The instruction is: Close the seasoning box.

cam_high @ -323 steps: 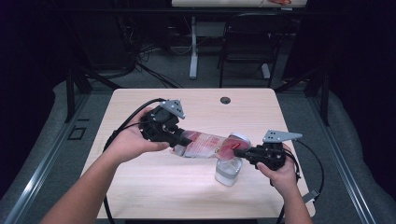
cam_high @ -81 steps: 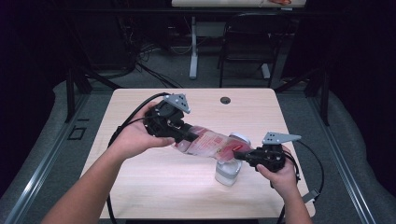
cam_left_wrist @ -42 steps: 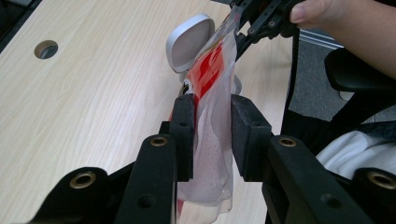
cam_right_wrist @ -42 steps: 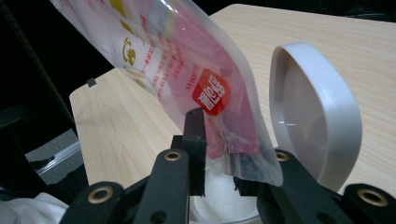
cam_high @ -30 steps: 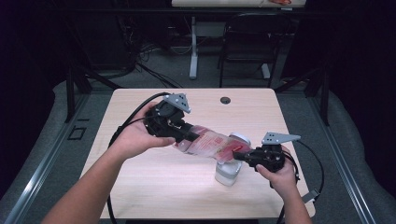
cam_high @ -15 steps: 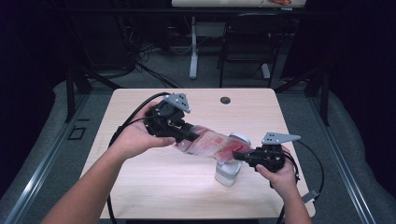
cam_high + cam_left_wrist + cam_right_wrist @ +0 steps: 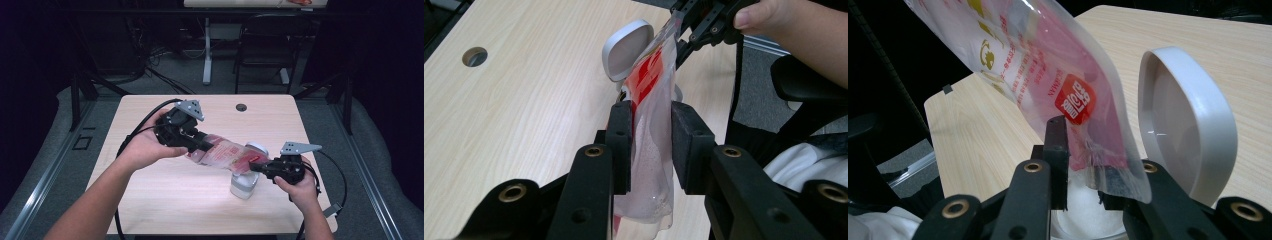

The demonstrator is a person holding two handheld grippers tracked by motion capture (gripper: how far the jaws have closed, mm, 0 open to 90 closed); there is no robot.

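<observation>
The pouch hangs in the air as a slanted bridge between the two hands, its long axis running from the left gripper at the high, far end down to the right gripper at the low, near end; directly under that low end stands the open white jar, its hinged lid flipped up behind the mouth; in the left gripper view the jaws are partly closed and pinch the clear, bulging lower part of the pouch from both sides, while the red-printed part stretches away toward the lid and the other hand; in the right gripper view the jaws are likewise partly closed on the pouch's bottom corner, one fingertip in front of the film and the other dark behind it, with white powder showing in the jar just below and the lid standing upright to one side; so the relation that matters is the slope: the opening seems to sit right over the jar mouth, held by the right gripper, and the left gripper carries the raised tail; I judge pouring is under way, and steepening the tilt would fall to the left hand, the right only needing to keep the corner over the mouth rather than beside it
</observation>
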